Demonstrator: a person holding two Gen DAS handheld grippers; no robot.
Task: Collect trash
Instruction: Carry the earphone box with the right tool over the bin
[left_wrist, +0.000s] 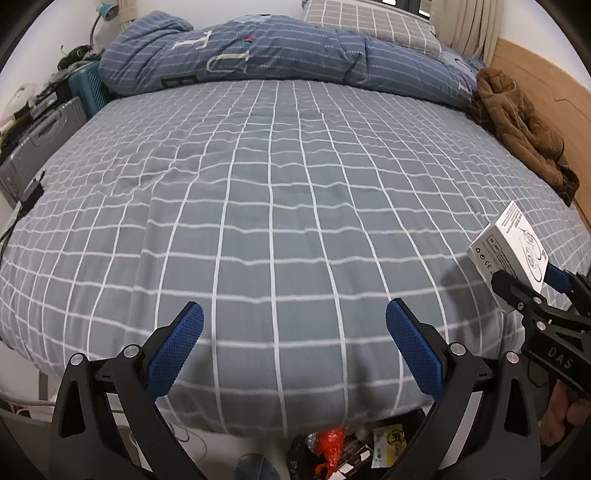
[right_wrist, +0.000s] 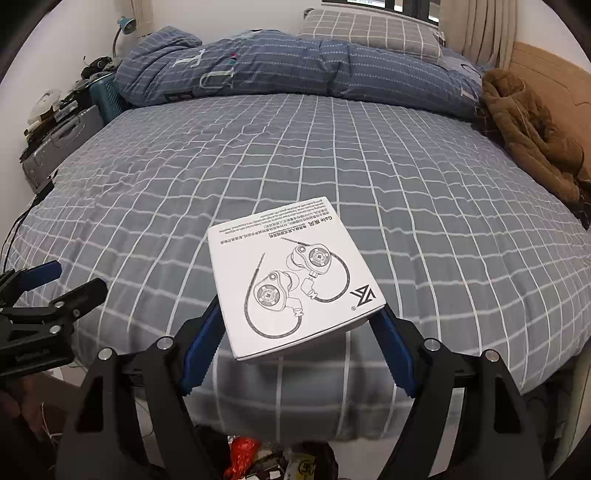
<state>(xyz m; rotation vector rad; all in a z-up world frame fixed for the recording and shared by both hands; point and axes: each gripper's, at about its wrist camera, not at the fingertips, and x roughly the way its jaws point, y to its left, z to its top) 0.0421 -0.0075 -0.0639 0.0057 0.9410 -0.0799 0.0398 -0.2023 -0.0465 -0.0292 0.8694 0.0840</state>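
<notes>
My right gripper (right_wrist: 299, 332) is shut on a white earphone box (right_wrist: 291, 277) with a line drawing of earphones on top, held above the near edge of the bed (right_wrist: 258, 166). The box also shows in the left wrist view (left_wrist: 511, 247), at the far right, held in the right gripper (left_wrist: 532, 284). My left gripper (left_wrist: 295, 332) is open and empty over the bed's (left_wrist: 277, 203) near edge. It shows at the left edge of the right wrist view (right_wrist: 55, 284). A bin with a red wrapper and other trash (left_wrist: 332, 450) sits on the floor below the bed edge, also in the right wrist view (right_wrist: 258, 458).
A folded blue quilt (left_wrist: 258, 51) and a checked pillow (left_wrist: 369, 22) lie at the bed's far end. A brown jacket (left_wrist: 517, 125) lies along the right side by the wooden headboard (left_wrist: 546, 92). Suitcases and clutter (left_wrist: 44, 129) stand to the left. A black charger (left_wrist: 33, 192) lies at the bed's left edge.
</notes>
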